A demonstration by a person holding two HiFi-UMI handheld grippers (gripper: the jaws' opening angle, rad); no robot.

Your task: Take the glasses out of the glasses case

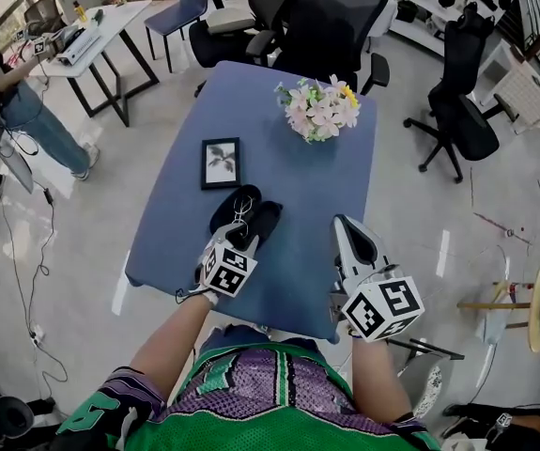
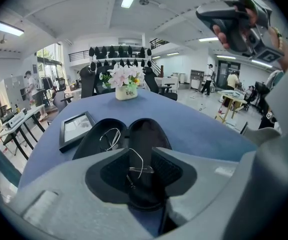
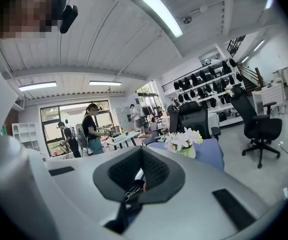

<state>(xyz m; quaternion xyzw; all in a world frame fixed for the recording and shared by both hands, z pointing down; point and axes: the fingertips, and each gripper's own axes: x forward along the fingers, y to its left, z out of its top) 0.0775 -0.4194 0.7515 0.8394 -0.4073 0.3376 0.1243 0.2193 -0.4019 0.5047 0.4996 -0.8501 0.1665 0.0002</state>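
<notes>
An open black glasses case (image 1: 262,224) lies on the blue table (image 1: 331,191) near its front edge. Thin wire-rimmed glasses (image 1: 243,211) rest across its two halves. In the left gripper view the case (image 2: 149,134) sits straight ahead, with one lens loop of the glasses (image 2: 112,137) in the left half and the other loop between my jaws. My left gripper (image 1: 238,242) (image 2: 141,153) is open, tilted down over the near end of the case, its pads clear of the wire. My right gripper (image 1: 350,225) (image 3: 141,156) is held up to the right of the case, shut and empty.
A black picture frame (image 1: 221,163) (image 2: 76,129) lies flat behind the case. A vase of pale flowers (image 1: 318,109) (image 2: 125,80) (image 3: 185,141) stands at the table's far side. Black office chairs (image 1: 326,22) ring the far edge. A person (image 1: 11,97) works at a white desk at the far left.
</notes>
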